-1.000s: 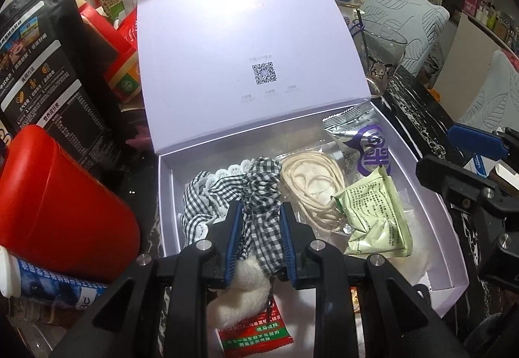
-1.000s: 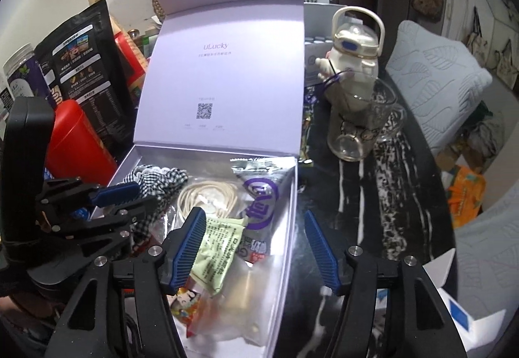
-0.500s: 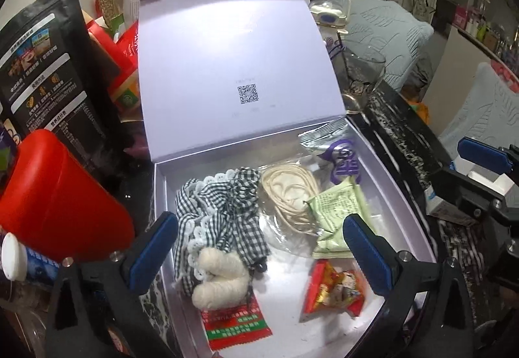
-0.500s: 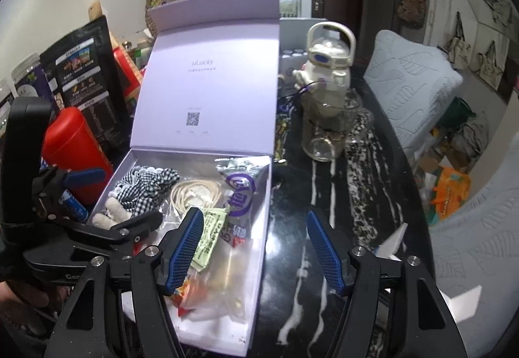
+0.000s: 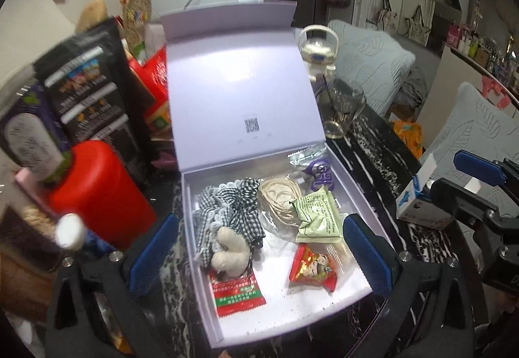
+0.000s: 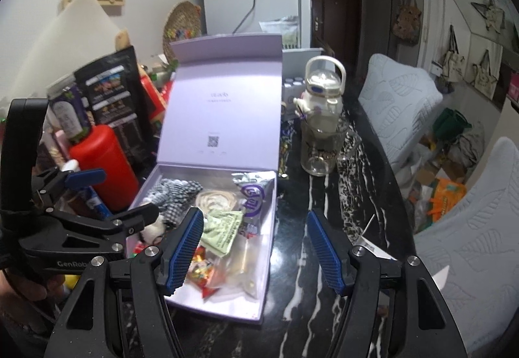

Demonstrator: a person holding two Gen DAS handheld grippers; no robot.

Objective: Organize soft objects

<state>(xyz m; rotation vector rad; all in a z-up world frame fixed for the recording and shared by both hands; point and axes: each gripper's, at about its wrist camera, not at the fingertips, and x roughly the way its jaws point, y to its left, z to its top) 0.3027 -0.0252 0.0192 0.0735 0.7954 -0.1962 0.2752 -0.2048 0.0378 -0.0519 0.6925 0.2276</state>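
1 box (image 5: 201, 260), 5 packets, 2 scrunchies.

Checked cloth (image 5: 232, 208) in box (image 5: 207, 309), cord coil (image 5: 280, 200) right of it, glass (image 5: 345, 113) behind box

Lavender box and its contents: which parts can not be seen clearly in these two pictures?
- Left wrist view: the QR code and small print on the lid are too blurred to read.
- Left wrist view: the black snack bag is motion-blurred, its text unreadable.
- Right wrist view: the checked fabric is partly hidden behind the left gripper.
- Right wrist view: the red packet is partly covered by a finger of the right gripper.
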